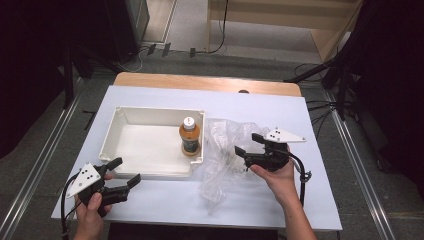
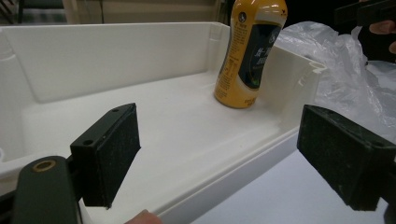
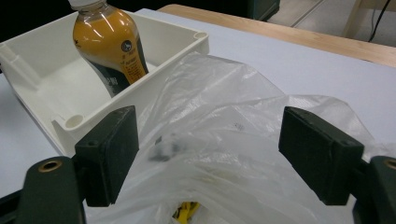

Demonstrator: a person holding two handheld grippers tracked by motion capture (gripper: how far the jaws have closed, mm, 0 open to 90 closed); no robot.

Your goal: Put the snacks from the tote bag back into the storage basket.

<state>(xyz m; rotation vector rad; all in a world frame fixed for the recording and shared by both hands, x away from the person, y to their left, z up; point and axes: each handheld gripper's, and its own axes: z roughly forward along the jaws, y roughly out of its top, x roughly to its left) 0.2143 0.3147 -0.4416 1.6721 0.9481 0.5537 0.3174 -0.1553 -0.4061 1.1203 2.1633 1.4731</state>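
A white tray [image 1: 116, 131] sits just ahead of the left gripper [image 1: 121, 173], and an orange bottle [image 1: 190, 137] with a white cap and a dark label stands upright in its corner on the side toward the right gripper [image 1: 248, 144]. The rest of the tray is bare. A clear plastic bag [image 1: 222, 165] lies crumpled on the white sheet [image 1: 310, 190] just beside the tray, bulging up between and under the right gripper's spread jaws; something small and yellow shows through it close below. The left gripper's jaws stand wide apart too, holding nothing.
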